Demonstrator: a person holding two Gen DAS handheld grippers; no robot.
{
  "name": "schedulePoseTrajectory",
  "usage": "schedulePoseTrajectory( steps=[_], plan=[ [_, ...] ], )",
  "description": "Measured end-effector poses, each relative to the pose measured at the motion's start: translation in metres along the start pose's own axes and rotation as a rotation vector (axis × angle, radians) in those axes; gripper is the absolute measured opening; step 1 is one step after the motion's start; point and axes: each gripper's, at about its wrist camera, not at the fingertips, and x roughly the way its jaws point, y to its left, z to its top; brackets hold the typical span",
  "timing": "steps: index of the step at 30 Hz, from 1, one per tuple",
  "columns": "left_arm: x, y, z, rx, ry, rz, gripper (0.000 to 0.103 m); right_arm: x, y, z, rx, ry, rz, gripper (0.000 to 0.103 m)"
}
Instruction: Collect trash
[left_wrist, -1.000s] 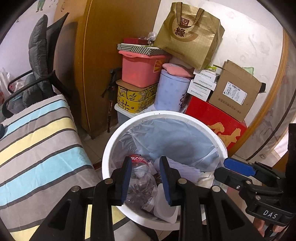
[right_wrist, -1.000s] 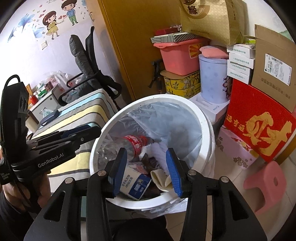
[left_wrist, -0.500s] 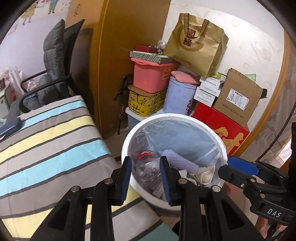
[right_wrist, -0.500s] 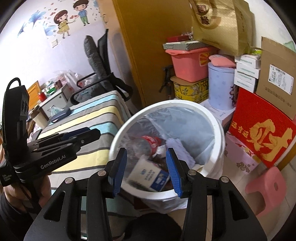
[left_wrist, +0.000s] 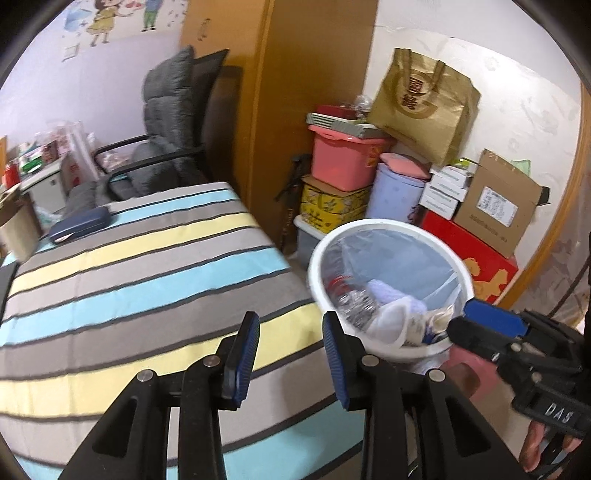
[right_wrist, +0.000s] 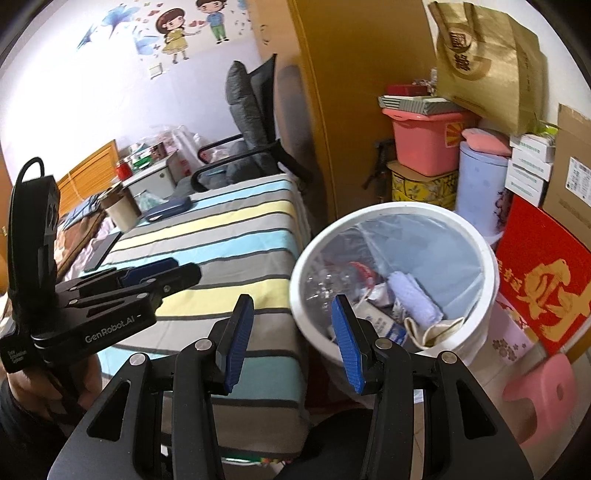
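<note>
A white trash bin (left_wrist: 388, 225) with a clear liner stands beside the striped table; it also shows in the right wrist view (right_wrist: 391, 208). Inside lie a crushed plastic bottle (right_wrist: 354, 271), a lilac cloth (right_wrist: 417, 295), a small blue-and-white carton (right_wrist: 386, 325) and pale wrappers. My left gripper (left_wrist: 290, 354) is open and empty, over the striped tablecloth (left_wrist: 129, 280) left of the bin. My right gripper (right_wrist: 291, 339) is open and empty, at the bin's near left rim. Each gripper shows in the other's view: the right one (left_wrist: 480, 325) and the left one (right_wrist: 159, 273).
A dark blue case (left_wrist: 79, 227) lies on the table's far end. A grey office chair (left_wrist: 166, 147) stands behind it. Stacked boxes, a pink tub (left_wrist: 343, 158), a lilac bin (left_wrist: 395, 192) and a gold bag (left_wrist: 421, 107) fill the corner. A pink stool (right_wrist: 535, 391) stands on the floor.
Both grippers have drawn back and swung left from over the bin toward the striped table. The bin now sits to the right in both views. Both stay open and empty.
</note>
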Motion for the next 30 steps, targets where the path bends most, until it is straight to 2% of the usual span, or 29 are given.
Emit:
schedulePoseTrajectory(
  steps=[7, 14, 30],
  plan=[
    [-0.031, 0.023, -0.023, -0.033, -0.022, 0.102, 0.035, -0.008, 0.016, -0.011, -0.028, -0.013, 0.029, 0.046],
    [-0.053, 0.032, -0.043, -0.055, -0.029, 0.168, 0.035, -0.015, 0.029, -0.022, -0.046, -0.012, 0.039, 0.046],
    [-0.078, 0.047, -0.068, -0.096, -0.040, 0.235, 0.035, -0.020, 0.046, -0.031, -0.078, -0.010, 0.051, 0.046]
  ],
)
